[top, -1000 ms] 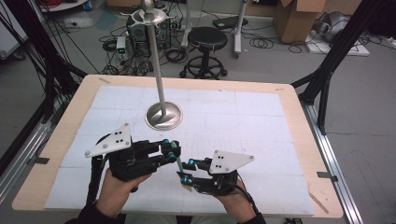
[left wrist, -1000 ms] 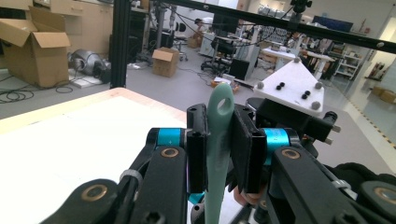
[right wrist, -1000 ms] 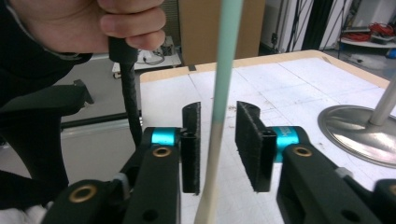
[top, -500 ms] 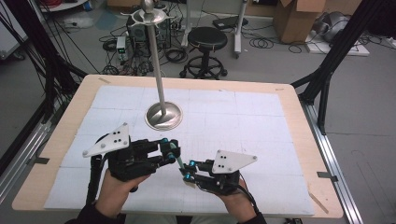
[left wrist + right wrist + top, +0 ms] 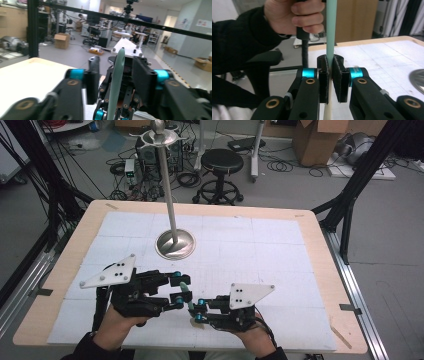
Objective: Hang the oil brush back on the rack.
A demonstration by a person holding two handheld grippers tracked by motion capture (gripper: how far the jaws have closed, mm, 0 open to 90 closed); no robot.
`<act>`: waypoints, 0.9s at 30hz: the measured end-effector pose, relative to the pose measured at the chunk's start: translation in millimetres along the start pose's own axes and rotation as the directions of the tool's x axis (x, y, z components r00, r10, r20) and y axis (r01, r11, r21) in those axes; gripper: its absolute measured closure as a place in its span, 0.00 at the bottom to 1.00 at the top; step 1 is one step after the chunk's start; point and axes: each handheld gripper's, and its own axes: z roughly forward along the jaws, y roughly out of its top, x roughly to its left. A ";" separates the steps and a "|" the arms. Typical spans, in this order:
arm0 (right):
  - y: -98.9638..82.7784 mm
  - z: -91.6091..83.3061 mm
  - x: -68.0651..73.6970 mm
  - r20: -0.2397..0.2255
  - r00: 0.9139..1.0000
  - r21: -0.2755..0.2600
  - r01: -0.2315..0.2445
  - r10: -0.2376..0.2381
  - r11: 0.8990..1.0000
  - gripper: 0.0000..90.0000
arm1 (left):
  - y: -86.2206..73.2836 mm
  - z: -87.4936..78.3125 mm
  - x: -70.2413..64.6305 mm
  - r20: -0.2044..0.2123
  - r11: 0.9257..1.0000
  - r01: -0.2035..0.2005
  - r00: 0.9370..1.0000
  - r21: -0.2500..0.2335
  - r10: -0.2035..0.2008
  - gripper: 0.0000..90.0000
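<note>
I hold a pair of tongs in each hand, low over the near edge of the surface (image 5: pixel 310 270), which is covered with a white gridded mat inside a pale wooden border.

My right tongs (image 5: pixel 196 310) are clamped on a slim mint-green stick (image 5: pixel 185 292). In the right gripper view the two black pads press flat on the stick (image 5: pixel 331 30) from either side, and it rises straight up between them; its lower part, below the pads, looks cream-coloured. Behind it my left hand (image 5: pixel 295 16) wraps the handle of the other tool.

My left tongs (image 5: pixel 180 289) have just been opening. In the left gripper view the stick (image 5: pixel 116 82) stands upright in the gap between their jaws, with clear space on both sides, so they are parted and not pressing on it. From above, the two pairs of tongs meet tip to tip, with the stick between them just above the mat.

Farther back on the mat stands a metal stand (image 5: pixel 174 244): a round shiny base with a thin upright pole, well apart from both tongs.
</note>
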 end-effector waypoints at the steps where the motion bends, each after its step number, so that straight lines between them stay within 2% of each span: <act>1: -0.1 0.0 0.1 -0.009 1.000 -0.003 -0.003 0.003 1.000 0.93 | -0.1 0.1 0.2 0.006 1.000 0.000 1.000 -0.001 0.000 0.72; 4: -0.5 -1.0 -0.6 -0.029 1.000 -0.016 -0.010 0.009 1.000 0.93 | -0.7 0.3 1.4 0.025 1.000 -0.001 1.000 0.005 0.000 0.76; 9: -1.8 -4.3 -3.3 -0.052 0.998 -0.055 -0.033 0.030 0.998 0.93 | -4.2 3.2 2.0 0.047 1.000 0.010 0.999 0.013 -0.010 0.76; 20: -1.5 -5.8 -2.8 -0.066 0.997 -0.065 -0.037 0.033 0.997 0.93 | -13.3 12.9 3.0 0.070 0.999 0.018 0.997 0.044 -0.021 0.76; 27: -1.3 -6.6 -2.7 -0.077 0.996 -0.074 -0.041 0.035 0.996 0.93 | -15.6 12.7 4.0 0.084 0.998 0.008 0.996 0.058 -0.013 0.83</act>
